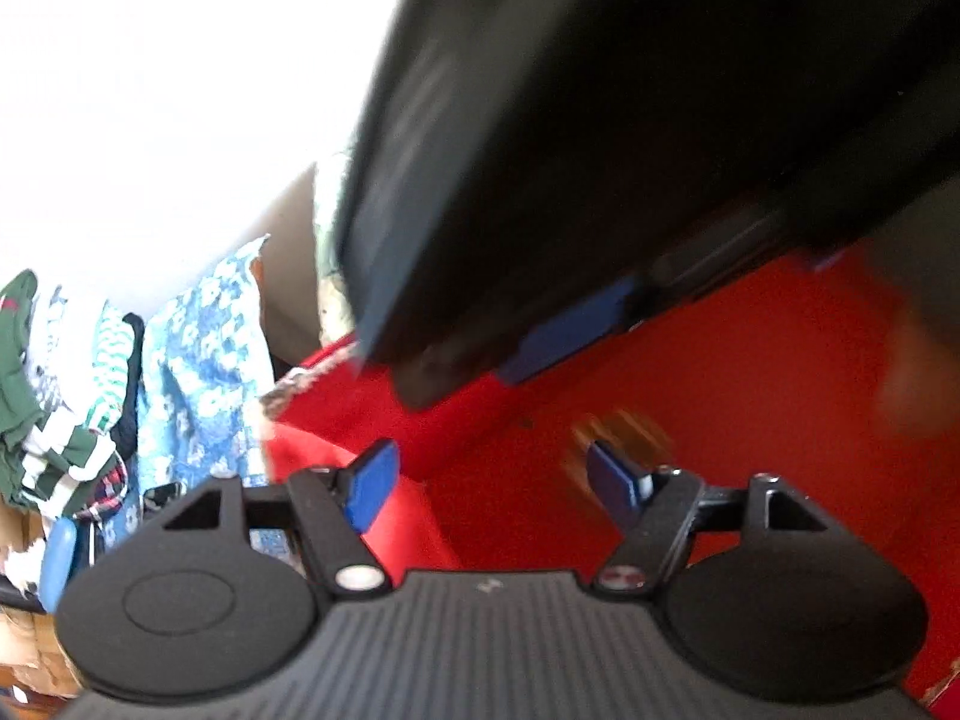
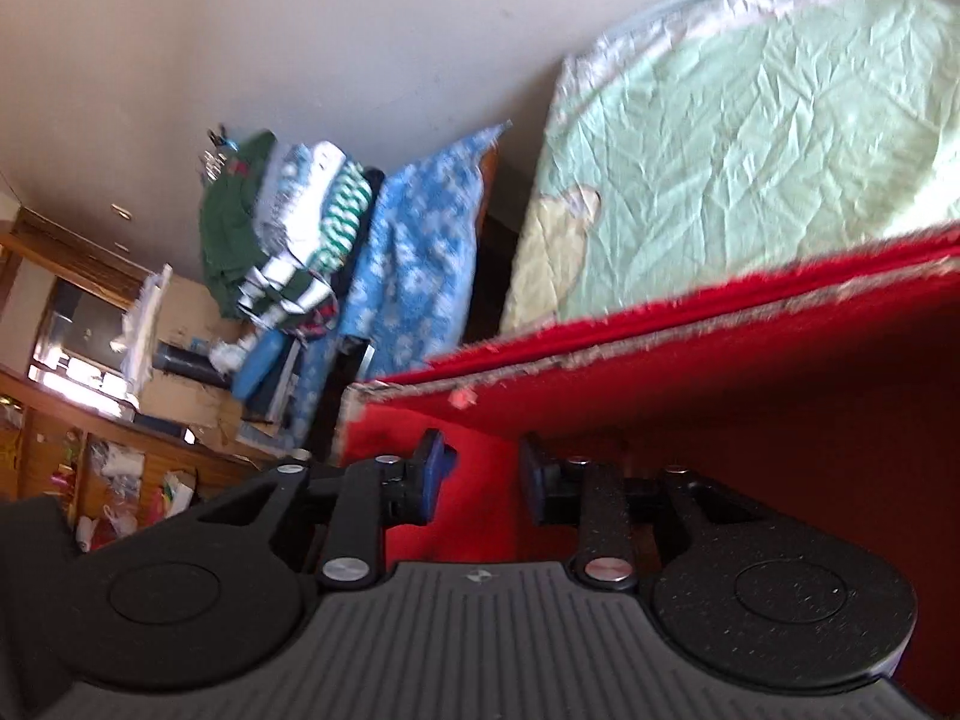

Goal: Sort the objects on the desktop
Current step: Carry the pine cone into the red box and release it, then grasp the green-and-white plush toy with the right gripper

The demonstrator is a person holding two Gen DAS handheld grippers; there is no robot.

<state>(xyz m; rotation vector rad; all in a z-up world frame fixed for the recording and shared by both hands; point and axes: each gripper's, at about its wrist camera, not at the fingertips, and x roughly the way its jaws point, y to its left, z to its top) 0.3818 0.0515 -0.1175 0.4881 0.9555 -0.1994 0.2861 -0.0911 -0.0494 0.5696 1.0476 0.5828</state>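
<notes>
My left gripper (image 1: 498, 480) is open and empty, its blue pads wide apart above the red cloth (image 1: 750, 390) that covers the desktop. A blurred brownish object (image 1: 624, 426) lies on the cloth just beyond the right pad. A large black body with blue pads, which looks like the other gripper (image 1: 576, 330), fills the upper right of the left wrist view, close in front. My right gripper (image 2: 483, 468) is open with a narrow gap, empty, near the frayed edge of the red cloth (image 2: 660, 360). No other desktop object shows.
A pale green quilt (image 2: 750, 138) lies beyond the red cloth's edge. A blue floral cloth (image 2: 414, 252) and a pile of green and white clothes (image 2: 282, 240) hang to the left. Wooden shelves with clutter (image 2: 90, 432) stand at far left.
</notes>
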